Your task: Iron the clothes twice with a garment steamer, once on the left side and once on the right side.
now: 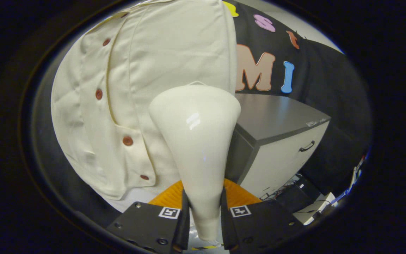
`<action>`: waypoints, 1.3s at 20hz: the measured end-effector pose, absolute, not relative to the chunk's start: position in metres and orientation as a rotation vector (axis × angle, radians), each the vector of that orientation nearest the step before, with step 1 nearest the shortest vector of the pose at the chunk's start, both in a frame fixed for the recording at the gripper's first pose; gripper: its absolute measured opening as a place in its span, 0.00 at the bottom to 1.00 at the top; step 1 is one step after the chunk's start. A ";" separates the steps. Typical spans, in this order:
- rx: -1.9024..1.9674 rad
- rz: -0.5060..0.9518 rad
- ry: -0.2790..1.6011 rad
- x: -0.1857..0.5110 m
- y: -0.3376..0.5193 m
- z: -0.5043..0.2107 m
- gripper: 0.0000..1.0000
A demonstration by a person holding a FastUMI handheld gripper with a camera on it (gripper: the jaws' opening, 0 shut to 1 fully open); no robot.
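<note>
My gripper is shut on the neck of a glossy white garment steamer, whose wide head flares out ahead of the fingers. Its head lies against or just in front of a hanging cream shirt with reddish-brown buttons down its placket. The steamer head sits over the right part of the shirt's front, near its right edge. The steamer hides the fabric right behind it, so I cannot tell whether they touch.
A cabinet with a dark top and a light drawer with a black handle stands just right of the shirt. An orange object lies low behind the fingers. Cables and boxes sit on the floor at the right.
</note>
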State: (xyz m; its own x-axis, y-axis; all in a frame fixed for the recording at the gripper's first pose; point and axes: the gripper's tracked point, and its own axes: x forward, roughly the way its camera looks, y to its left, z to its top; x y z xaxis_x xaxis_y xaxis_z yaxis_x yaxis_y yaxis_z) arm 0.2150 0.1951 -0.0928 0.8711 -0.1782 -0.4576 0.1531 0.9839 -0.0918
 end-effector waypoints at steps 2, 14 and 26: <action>-0.045 -0.163 0.512 0.210 0.195 -0.111 0.37; -0.041 -0.160 0.722 0.177 0.192 -0.224 0.38; 0.013 -0.185 0.810 0.166 0.192 -0.242 0.38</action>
State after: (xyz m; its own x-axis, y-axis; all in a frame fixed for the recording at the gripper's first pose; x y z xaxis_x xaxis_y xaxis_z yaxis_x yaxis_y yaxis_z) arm 0.1664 0.1916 -0.2419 0.6742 -0.1599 -0.7210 0.1697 0.9837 -0.0595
